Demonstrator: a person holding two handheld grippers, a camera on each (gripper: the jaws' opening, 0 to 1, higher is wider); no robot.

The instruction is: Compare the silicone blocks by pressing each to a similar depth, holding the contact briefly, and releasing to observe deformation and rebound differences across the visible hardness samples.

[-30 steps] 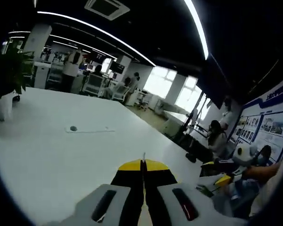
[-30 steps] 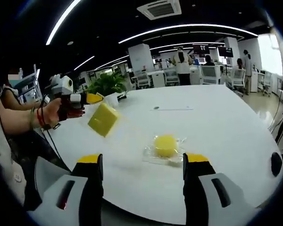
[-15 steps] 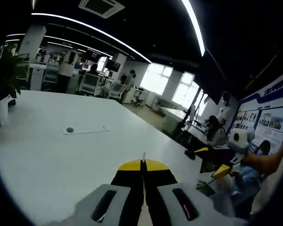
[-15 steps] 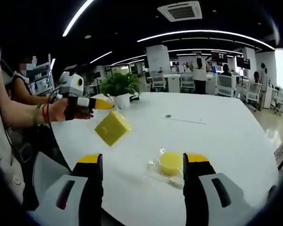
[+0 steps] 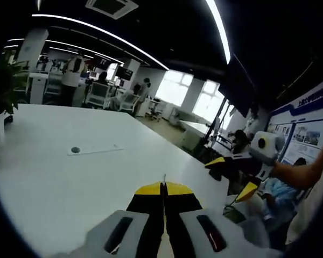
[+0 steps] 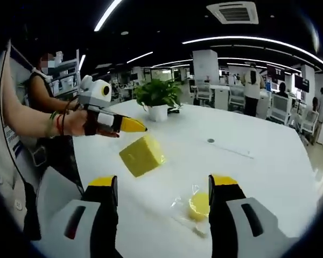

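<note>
A yellow cube block (image 6: 142,156) hangs tilted above the white table (image 6: 258,172), just under the yellow tips of my left gripper (image 6: 133,127), which a hand holds out from the left. In the left gripper view the left gripper (image 5: 163,189) is shut, with a thin pale sliver sticking out between the tips. A round yellow block (image 6: 199,206) lies on clear wrap on the table, close to the inside of the right jaw. My right gripper (image 6: 164,184) stands open, with nothing between its jaws. The right gripper (image 5: 232,176) also appears, open, at the table's edge.
A potted plant (image 6: 159,97) stands at the far side of the table. A small dark disc beside a flat strip (image 5: 75,150) lies mid-table. Office desks, chairs and people fill the background. A person's arm (image 6: 27,121) reaches in from the left.
The right view has swung left, so the plant is now central and the round block sits nearer the right jaw. The cube stays hanging under the left gripper. The right gripper shows higher in the left view.
</note>
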